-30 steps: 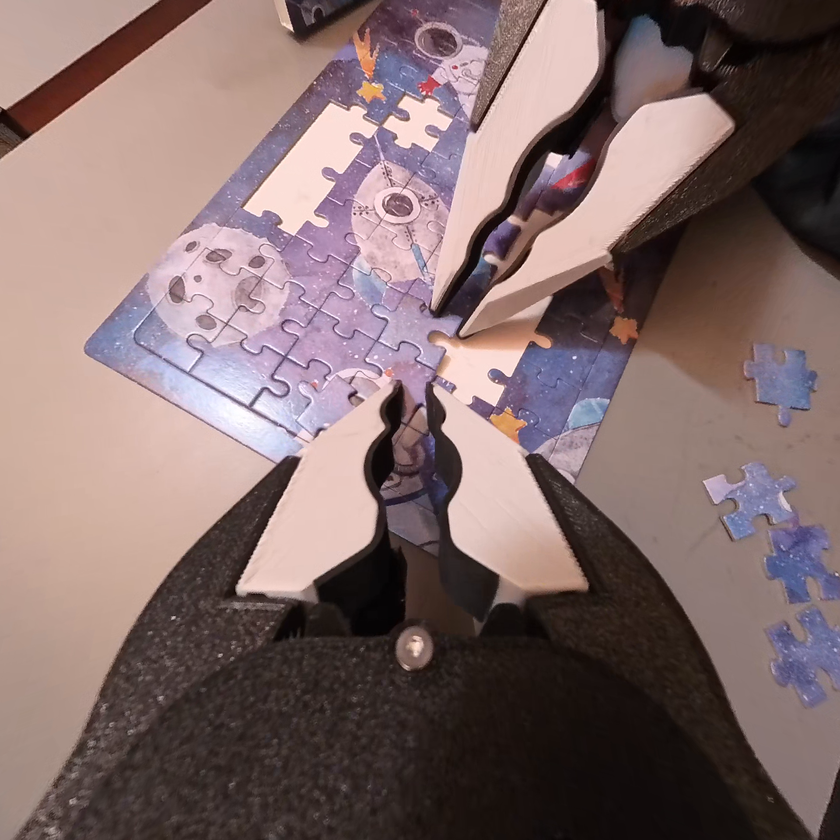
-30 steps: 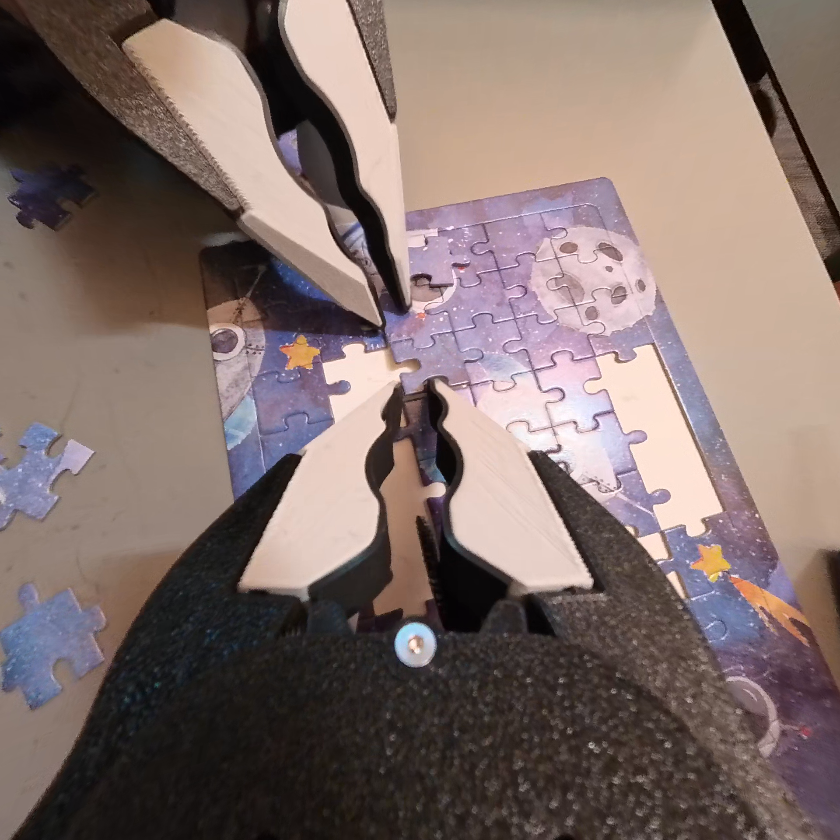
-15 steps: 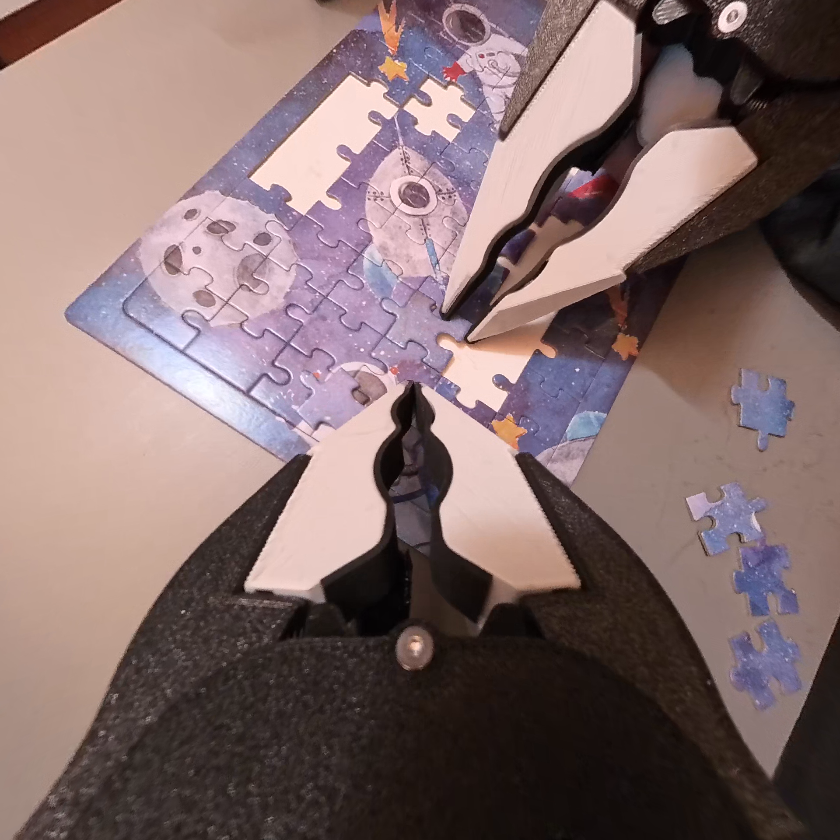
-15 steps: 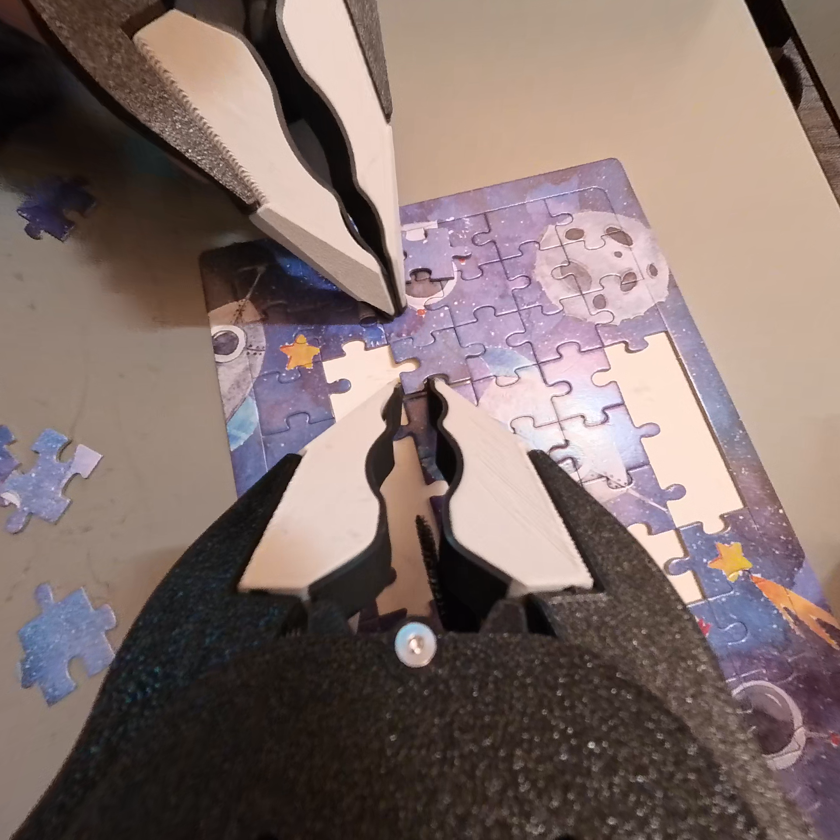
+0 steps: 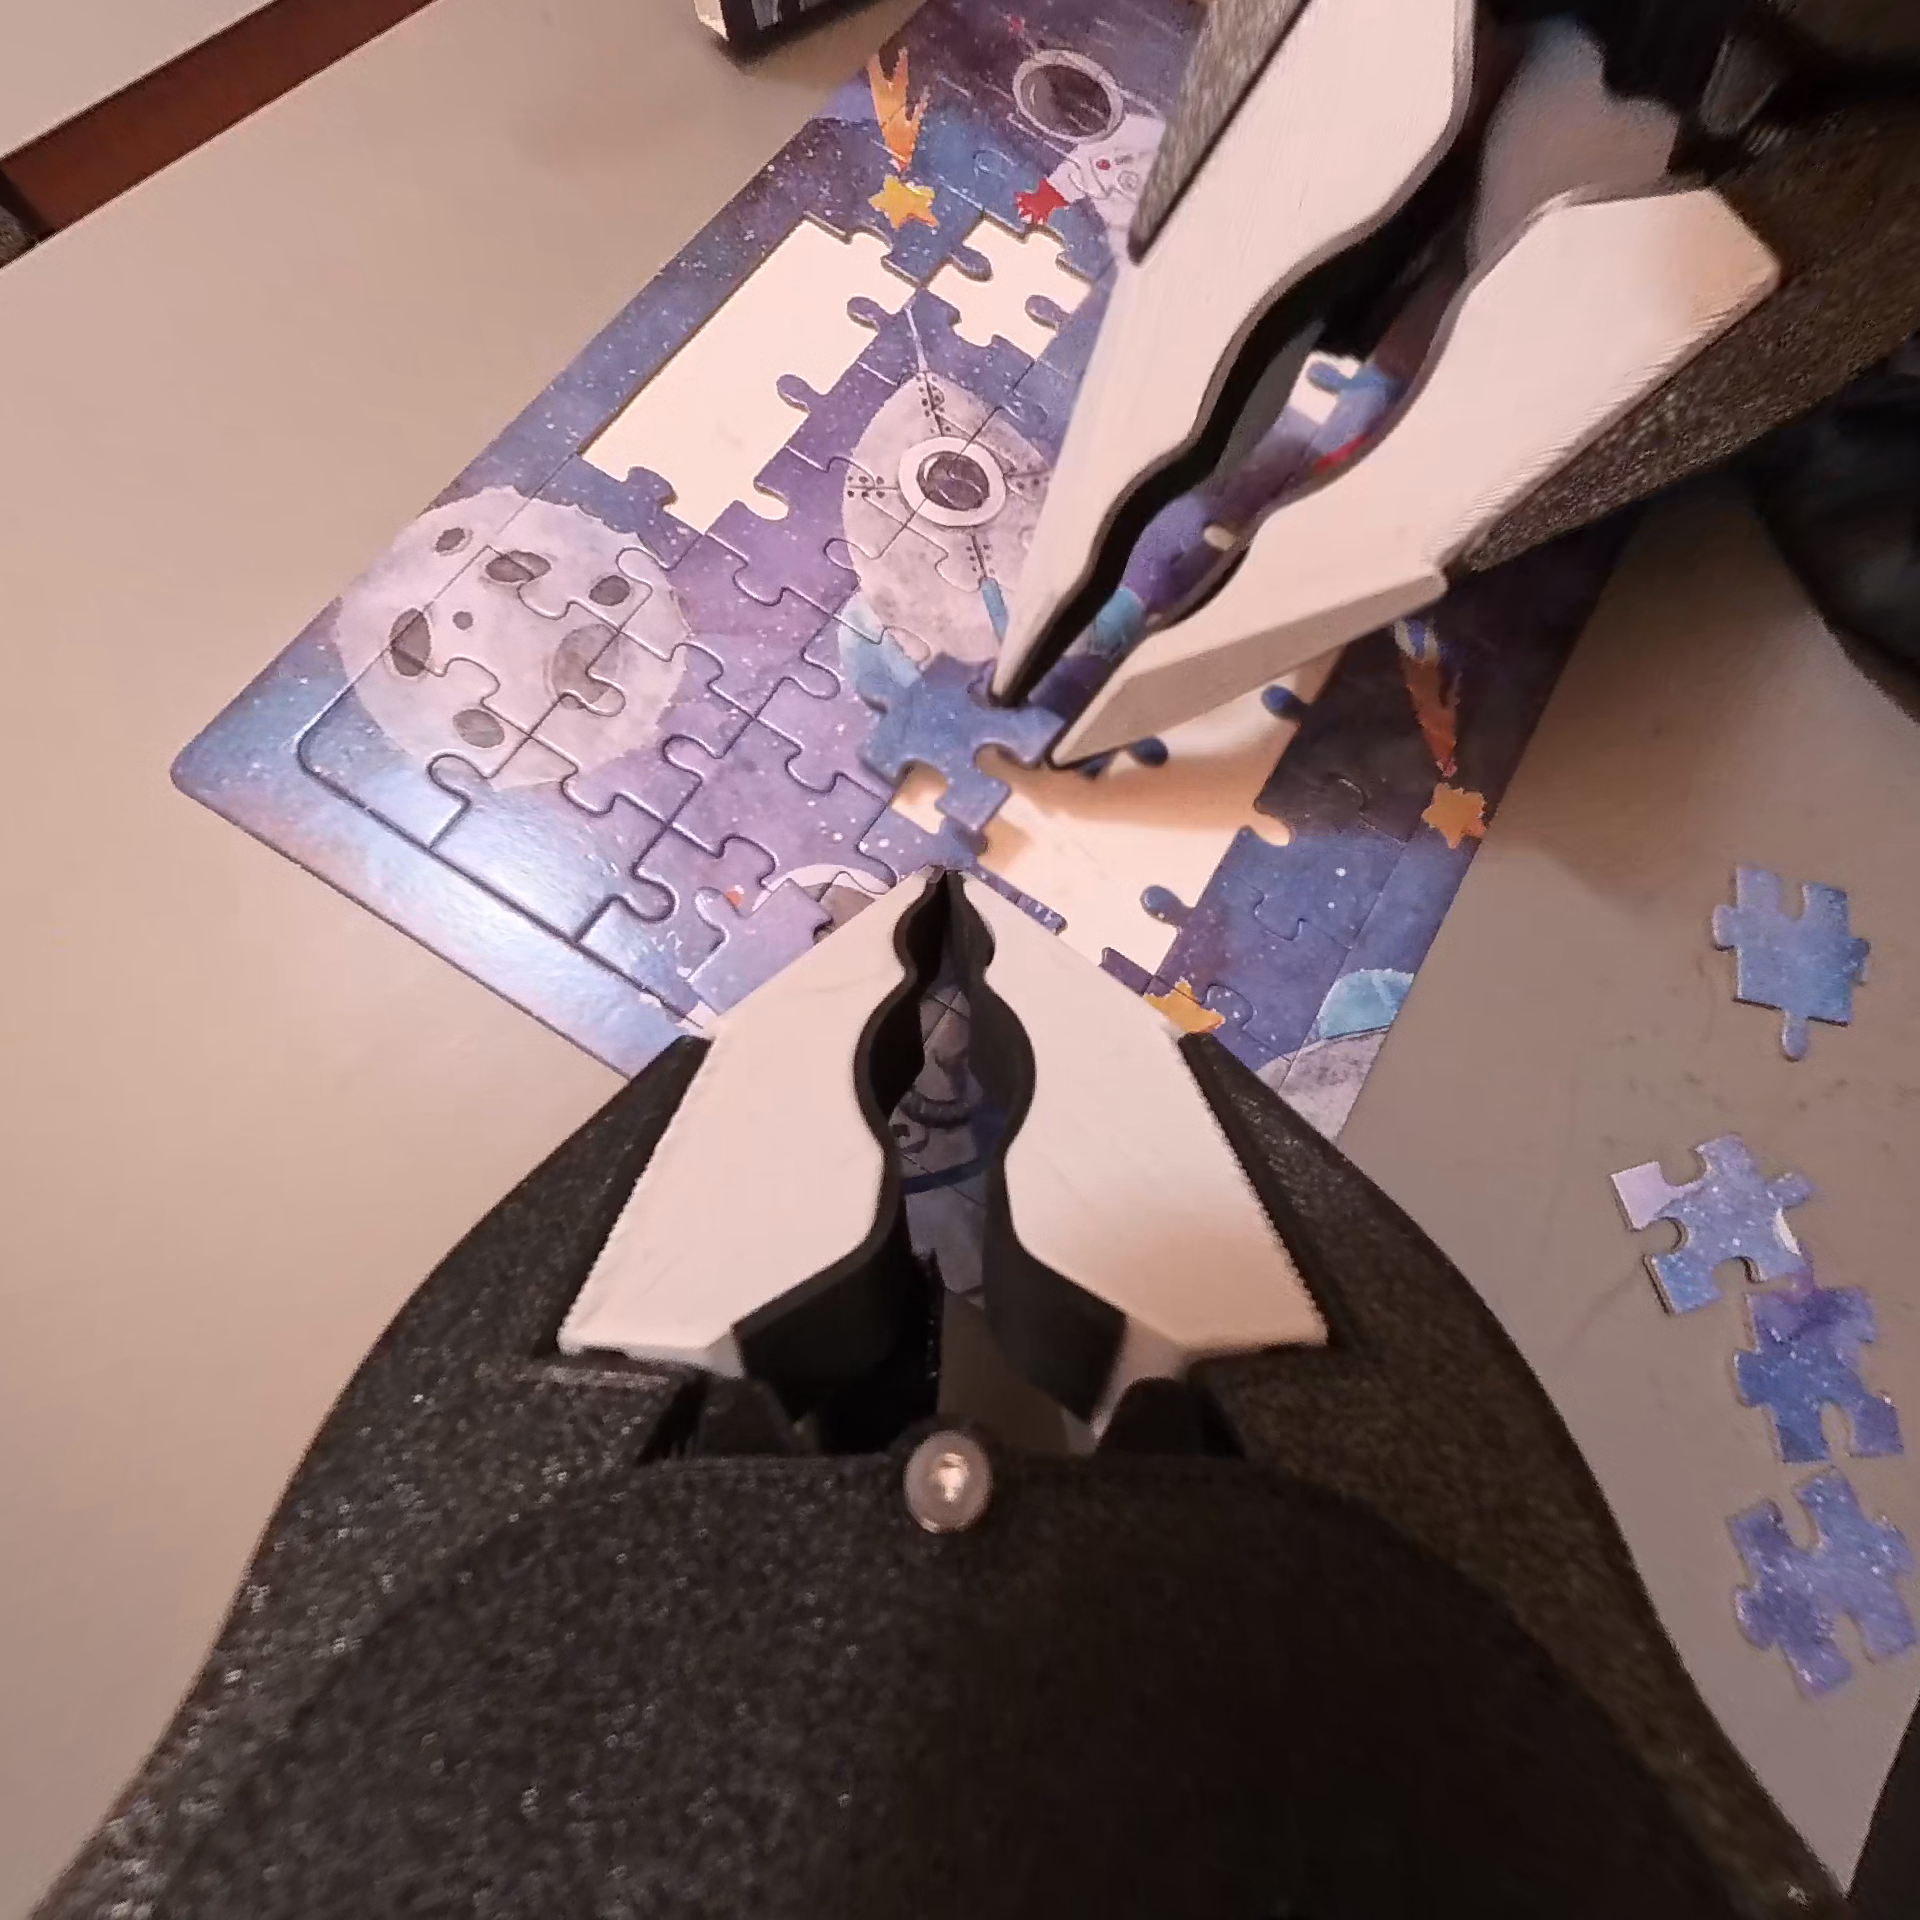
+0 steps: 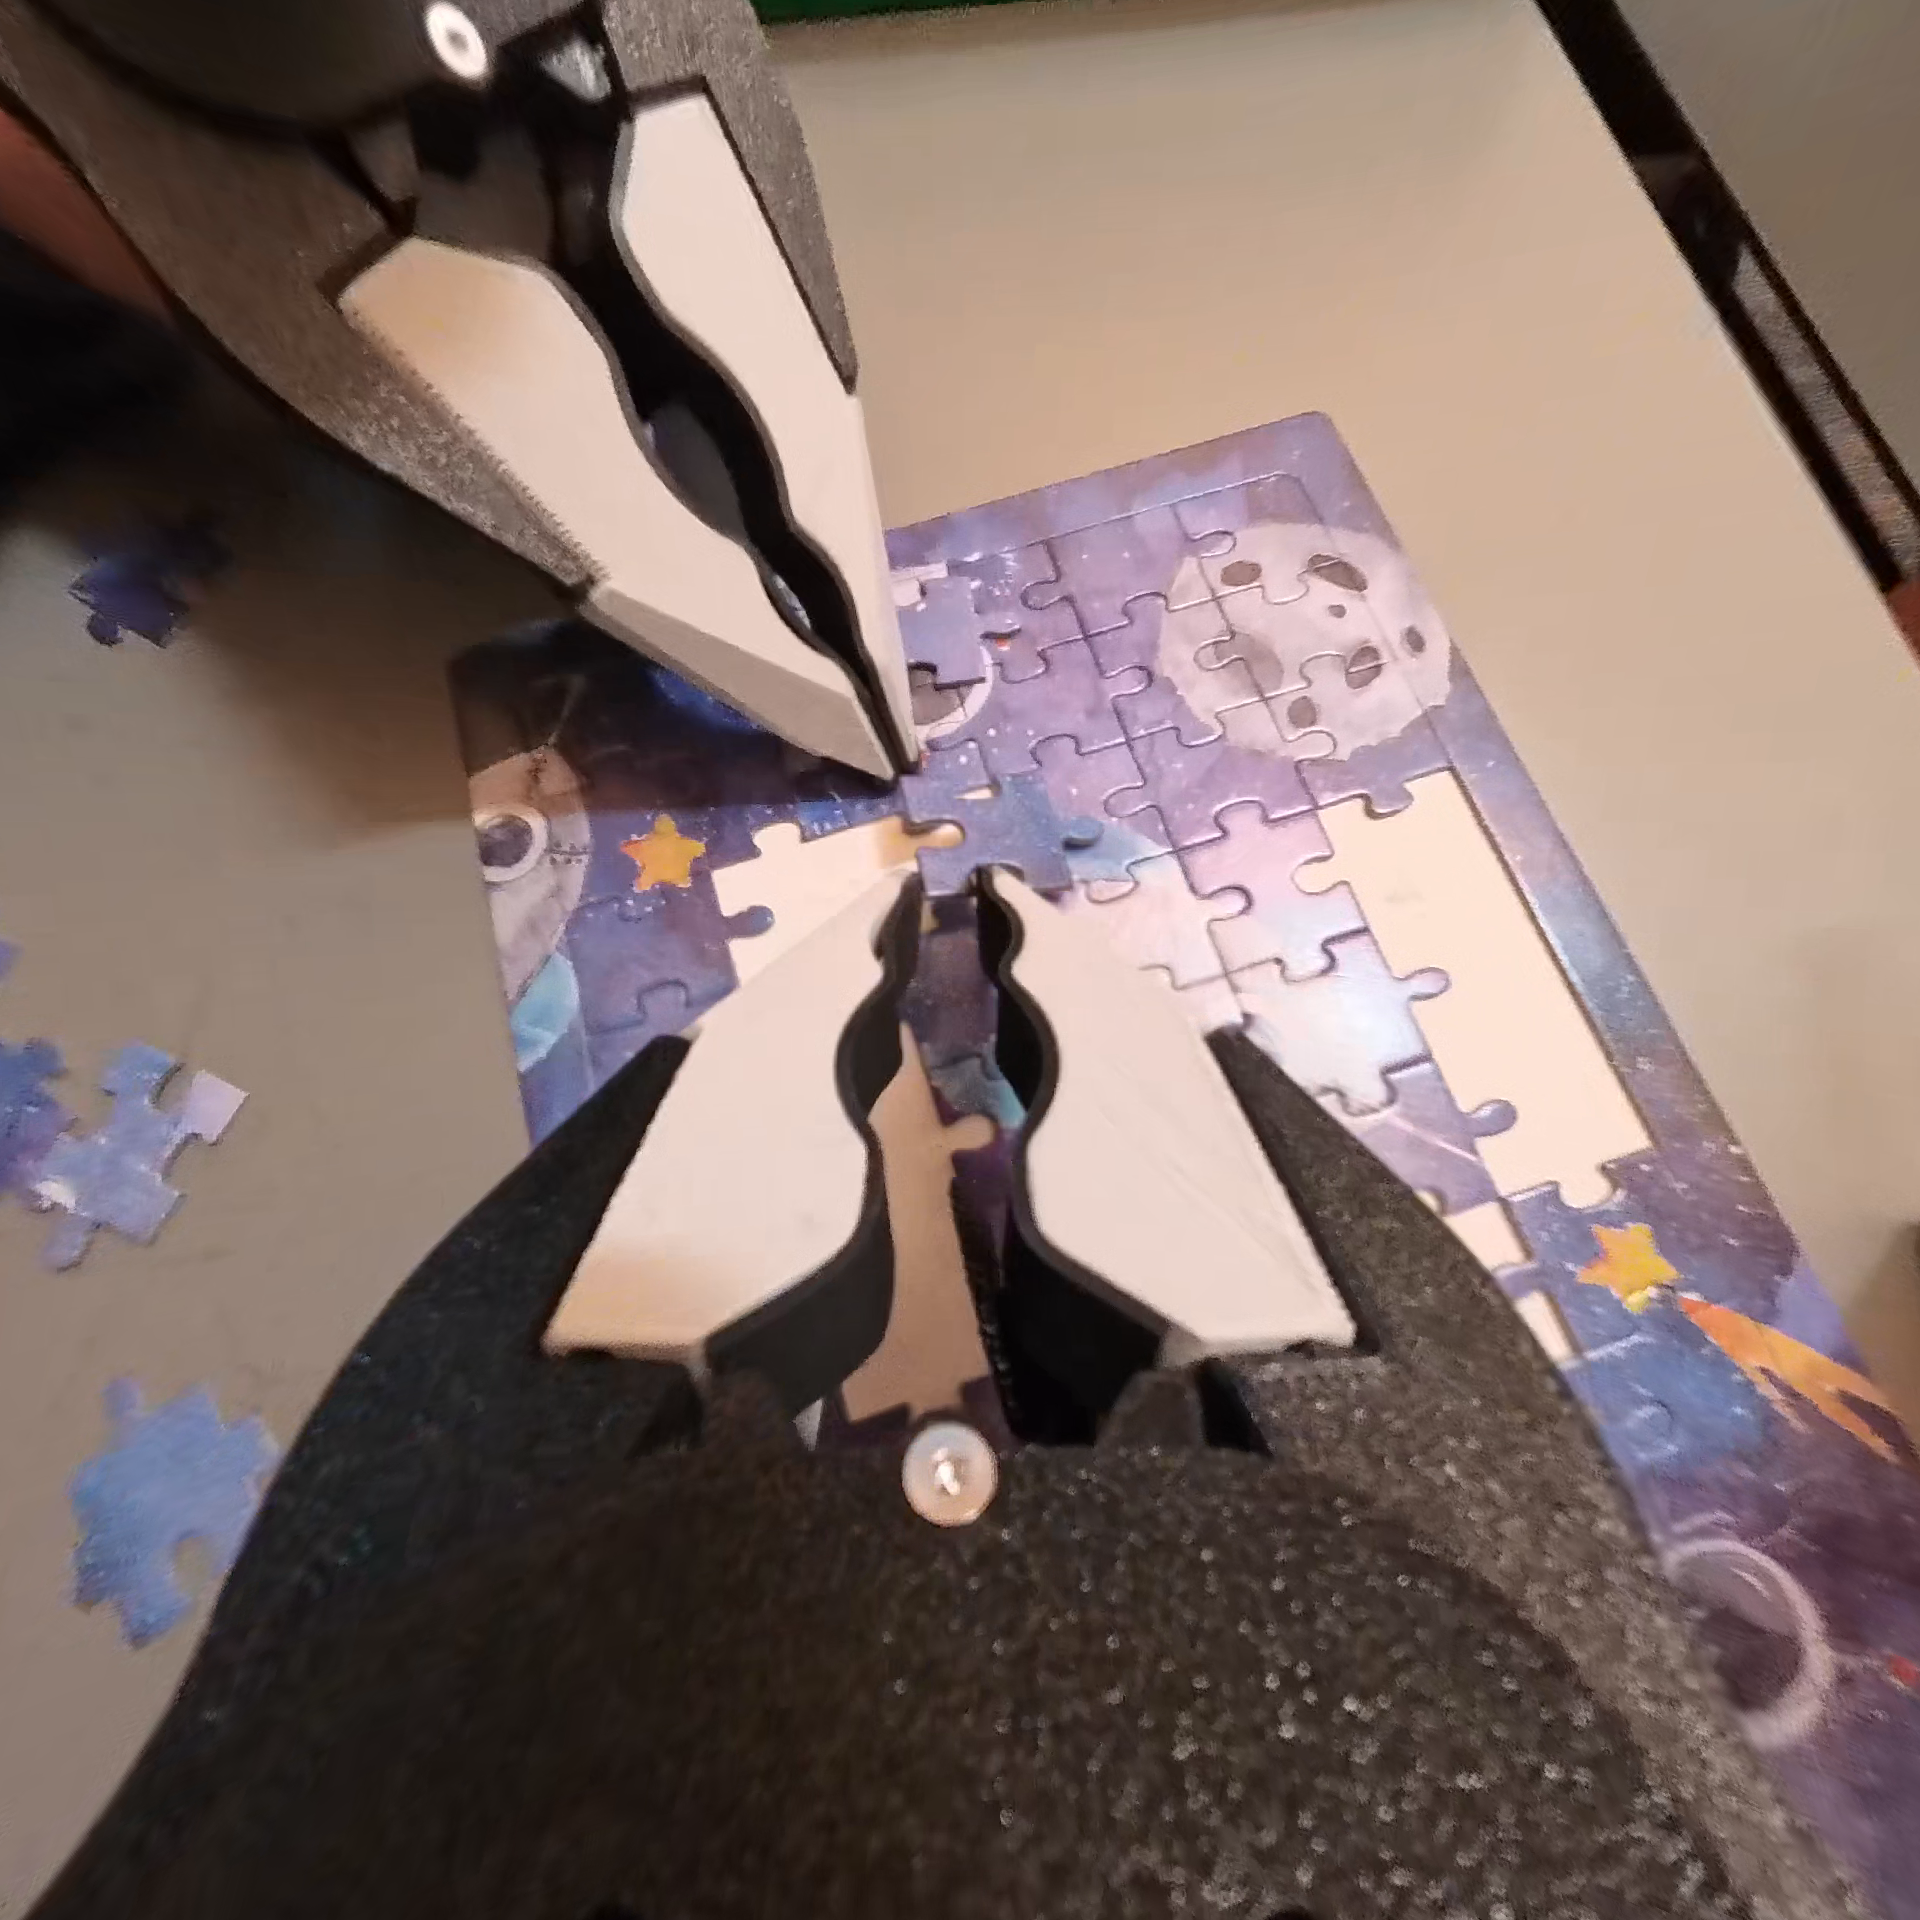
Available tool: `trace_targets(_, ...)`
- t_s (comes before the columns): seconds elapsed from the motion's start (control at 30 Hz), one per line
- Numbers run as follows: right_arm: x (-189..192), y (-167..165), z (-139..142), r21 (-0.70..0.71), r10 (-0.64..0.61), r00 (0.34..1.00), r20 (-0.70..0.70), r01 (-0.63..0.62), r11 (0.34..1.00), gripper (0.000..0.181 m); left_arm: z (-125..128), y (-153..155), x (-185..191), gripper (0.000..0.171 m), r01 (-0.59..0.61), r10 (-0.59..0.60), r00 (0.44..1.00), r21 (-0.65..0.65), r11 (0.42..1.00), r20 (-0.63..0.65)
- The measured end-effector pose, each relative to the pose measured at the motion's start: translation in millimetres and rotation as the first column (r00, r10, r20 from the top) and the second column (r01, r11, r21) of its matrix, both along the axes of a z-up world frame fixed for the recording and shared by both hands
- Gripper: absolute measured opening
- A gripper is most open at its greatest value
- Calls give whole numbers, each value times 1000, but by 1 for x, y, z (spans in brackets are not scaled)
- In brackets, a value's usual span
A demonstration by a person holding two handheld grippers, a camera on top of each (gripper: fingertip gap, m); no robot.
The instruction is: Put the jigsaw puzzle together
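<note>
- The left tongs [image 5: 945, 883] are nearest. Their tips are pressed together with nothing between them. They rest at the near edge of a white hole [image 5: 1101, 842] in the puzzle board [image 5: 436, 821].
- Just past them, a blue puzzle piece [image 5: 940, 743] lies crooked. It sits half over that hole and half on top of the pieces already set in the board.
- The right tongs [image 5: 1031, 722] reach in from the far side. They are almost closed and seem to pinch one edge of the blue piece.
- The step in hand looks like fitting this piece into the hole. It is not in yet.
- Next, I think the piece needs a small turn and a slide so its knobs line up. Then it needs a gentle push down, and the left tips could help hold it flat.
- Farther up the board is a bigger white hole [image 5: 727, 353] that needs filling.
- Beside the board, loose pieces [image 5: 1787, 961] wait on the table [image 5: 208, 468].
</note>
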State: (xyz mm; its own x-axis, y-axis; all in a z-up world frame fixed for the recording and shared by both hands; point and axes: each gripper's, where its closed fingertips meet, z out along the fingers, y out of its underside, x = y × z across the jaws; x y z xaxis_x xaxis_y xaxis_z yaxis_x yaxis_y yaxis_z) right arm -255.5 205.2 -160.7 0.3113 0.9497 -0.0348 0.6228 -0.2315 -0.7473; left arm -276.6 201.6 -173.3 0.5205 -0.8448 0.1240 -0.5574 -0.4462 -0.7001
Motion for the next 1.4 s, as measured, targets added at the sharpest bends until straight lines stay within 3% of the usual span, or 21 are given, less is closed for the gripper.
trace_targets(0.17, 2, 3, 16, 5, -14, 997, -70, 14, 1000, 10, 0, 0, 0, 0, -1, 1, 1000, 1, 1000, 4)
trace_targets(0.3, 30, 6, 35, 39, -66, 996, -56, 69, 997, 10, 2, 1, 0, 0, -11, 11, 1000, -18, 1000, -5)
trace_targets(0.43, 53, -22, 43, 2, -62, 998, -11, 62, 998, 10, 27, 18, 16, 0, -60, 62, 991, -23, 998, 118)
trace_targets(0.5, 49, -45, 45, -16, -37, 999, -38, 36, 999, 10, 26, 29, 25, 0, -69, 67, 995, 21, 997, 80)
trace_targets(0.6, 37, -84, 45, -24, 39, 997, -69, -41, 999, 10, -2, 36, 26, 2, -80, 80, 995, 0, 997, -63)
trace_targets(0.73, 40, -116, 43, -25, 61, 993, -97, -64, 998, 10, 11, 33, 33, 0, -82, 84, 994, 35, 996, -69)
trace_targets(0.83, 54, -130, 43, -31, 38, 990, -134, -42, 999, 10, 20, 21, 46, 0, -35, 42, 994, 68, 997, -100)
trace_targets(0.9, 63, -138, 44, -30, 23, 987, -158, -28, 999, 10, 1, 15, 46, 0, -15, 27, 979, 61, 998, -200)
trace_targets(0.97, 70, -147, 47, -37, 14, 980, -197, -21, 999, 10, -1, 16, 46, 0, -34, 48, 978, 70, 997, -205)
trace_targets(1.1, 88, -155, 50, -19, -23, 971, -240, 19, 1000, 10, 19, 13, 55, 0, -76, 91, 983, 99, 992, -157)
trace_targets(1.17, 96, -150, 53, -3, -56, 964, -261, 57, 998, 10, -1, 6, 50, 1, -61, 78, 961, 71, 996, -264)
trace_targets(1.33, 105, -135, 63, 60, -116, 948, -295, 140, 988, 10, 50, -7, 32, 0, -176, 187, 977, 104, 979, -100)
trace_targets(1.4, 112, -134, 52, 89, -119, 968, -222, 141, 986, 10, 61, -24, 6, 4, -246, 252, 966, 91, 965, -64)
